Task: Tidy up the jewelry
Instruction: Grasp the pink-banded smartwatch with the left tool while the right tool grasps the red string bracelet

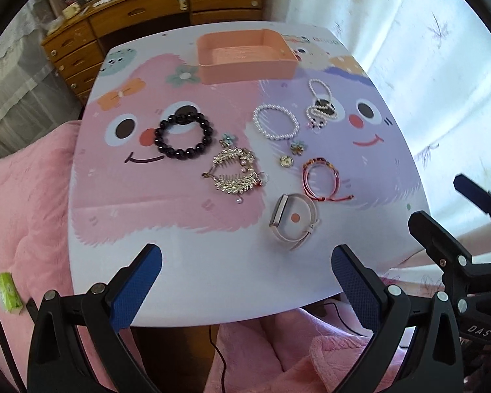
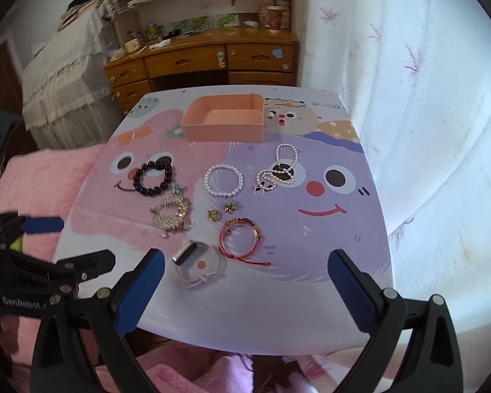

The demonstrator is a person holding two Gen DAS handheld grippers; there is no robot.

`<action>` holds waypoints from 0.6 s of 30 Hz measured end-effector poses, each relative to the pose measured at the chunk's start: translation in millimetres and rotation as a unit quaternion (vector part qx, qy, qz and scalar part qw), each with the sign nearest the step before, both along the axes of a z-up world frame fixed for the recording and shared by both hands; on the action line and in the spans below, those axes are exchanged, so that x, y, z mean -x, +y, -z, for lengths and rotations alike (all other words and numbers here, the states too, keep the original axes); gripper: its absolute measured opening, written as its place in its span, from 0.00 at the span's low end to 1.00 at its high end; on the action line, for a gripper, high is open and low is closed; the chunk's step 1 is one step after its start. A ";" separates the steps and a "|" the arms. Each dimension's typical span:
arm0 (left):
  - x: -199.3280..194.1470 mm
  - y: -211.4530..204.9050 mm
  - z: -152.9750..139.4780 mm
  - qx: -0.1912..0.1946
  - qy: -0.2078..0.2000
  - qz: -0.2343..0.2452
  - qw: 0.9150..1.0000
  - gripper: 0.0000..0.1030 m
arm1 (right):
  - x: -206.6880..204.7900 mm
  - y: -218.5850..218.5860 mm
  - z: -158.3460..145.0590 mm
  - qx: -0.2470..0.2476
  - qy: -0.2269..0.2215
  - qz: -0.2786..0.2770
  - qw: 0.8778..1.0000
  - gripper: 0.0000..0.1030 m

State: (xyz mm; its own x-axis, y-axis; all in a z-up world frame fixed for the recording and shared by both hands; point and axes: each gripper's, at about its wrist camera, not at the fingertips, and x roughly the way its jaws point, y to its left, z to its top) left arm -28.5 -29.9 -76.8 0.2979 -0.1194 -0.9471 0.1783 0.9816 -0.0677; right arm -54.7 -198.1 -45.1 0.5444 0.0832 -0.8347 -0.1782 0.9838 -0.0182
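Jewelry lies spread on a cartoon-print table (image 1: 180, 262): a black bead bracelet (image 1: 184, 136) (image 2: 153, 178), a gold hair comb (image 1: 234, 172) (image 2: 171, 217), a white pearl bracelet (image 1: 275, 121) (image 2: 224, 180), a pearl necklace (image 1: 320, 106) (image 2: 280, 170), a red bracelet (image 1: 320, 177) (image 2: 240, 237), a pink watch (image 1: 294, 221) (image 2: 196, 263) and small charms (image 1: 286, 161). An empty pink tray (image 1: 245, 70) (image 2: 224, 131) stands at the far side. My left gripper (image 1: 247, 271) and right gripper (image 2: 245, 271) are open and empty over the near edge.
A wooden desk with drawers (image 2: 199, 62) stands behind the table. A pink blanket (image 1: 26, 213) lies left and below. A white curtain (image 2: 425, 114) hangs on the right. A green packet (image 1: 7, 291) lies on the blanket. A black cable (image 1: 217, 353) runs under the table.
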 end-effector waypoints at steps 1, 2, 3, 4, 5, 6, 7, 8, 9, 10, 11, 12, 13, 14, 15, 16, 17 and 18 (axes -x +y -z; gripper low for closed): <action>-0.6 -3.4 4.9 -0.003 -0.002 0.007 1.000 0.99 | 1.5 0.4 4.7 0.011 -0.005 -0.018 1.000 0.97; -1.8 -6.7 10.1 -0.003 -0.004 0.014 1.000 0.99 | 2.7 0.4 9.2 0.020 -0.011 -0.034 0.999 0.97; -2.2 -10.3 15.3 0.000 -0.008 0.023 1.000 0.99 | 4.3 0.5 14.5 0.027 -0.017 -0.053 0.998 0.97; -3.8 -12.4 18.5 -0.001 -0.010 0.031 0.999 0.99 | 5.6 0.7 20.4 0.035 -0.023 -0.072 0.997 0.97; -4.9 -16.2 23.4 -0.002 -0.015 0.041 0.999 0.99 | 6.4 1.7 26.1 0.043 -0.026 -0.087 0.995 0.97; -5.6 -19.8 28.2 -0.002 -0.020 0.052 0.998 0.99 | 6.7 2.2 33.0 0.053 -0.030 -0.103 0.993 0.96; -7.3 -22.5 32.6 -0.003 -0.024 0.061 0.998 0.99 | 6.7 2.5 39.9 0.061 -0.031 -0.116 0.991 0.96; -8.8 -26.7 38.2 -0.005 -0.030 0.072 0.997 0.99 | 5.8 2.7 47.9 0.071 -0.029 -0.129 0.989 0.94; -10.4 -30.6 43.1 -0.010 -0.035 0.081 0.996 0.98 | 4.2 2.8 56.6 0.083 -0.026 -0.140 0.986 0.92; -12.2 -33.6 47.3 -0.013 -0.038 0.086 0.995 0.98 | 2.3 2.4 64.6 0.093 -0.021 -0.149 0.984 0.91; -14.9 -37.6 53.6 -0.014 -0.041 0.093 0.995 0.98 | 0.0 2.1 72.4 0.099 -0.017 -0.158 0.982 0.90; -17.6 -41.3 59.0 -0.016 -0.042 0.098 0.994 0.97 | -2.4 1.0 80.2 0.100 -0.013 -0.165 0.981 0.89; -19.6 -43.9 63.7 -0.016 -0.041 0.102 0.994 0.94 | -5.2 -0.6 87.7 0.098 -0.007 -0.171 0.980 0.89; -22.6 -47.5 70.0 -0.019 -0.037 0.106 0.993 0.90 | -7.6 -2.0 93.6 0.094 -0.003 -0.175 0.980 0.88; -26.0 -50.7 76.5 -0.023 -0.031 0.106 0.994 0.87 | -10.6 -3.4 99.9 0.088 0.001 -0.179 0.980 0.88; -28.9 -53.1 82.0 -0.023 -0.023 0.106 0.994 0.81 | -13.0 -4.6 105.0 0.082 0.004 -0.182 0.980 0.88; -31.9 -55.3 87.5 -0.023 -0.015 0.104 0.994 0.77 | -15.5 -5.2 110.5 0.077 0.006 -0.186 0.980 0.88; -34.4 -56.7 92.9 -0.024 -0.007 0.101 0.995 0.76 | -18.0 -5.1 115.8 0.075 0.008 -0.191 0.979 0.87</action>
State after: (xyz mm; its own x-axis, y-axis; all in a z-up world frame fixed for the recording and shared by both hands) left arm 6.0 -86.6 -169.7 0.2858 -0.1340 -0.9489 0.3735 0.9274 -0.0185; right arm -36.7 -203.2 -160.8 0.4841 0.1533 -0.8615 -0.5335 0.8321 -0.1517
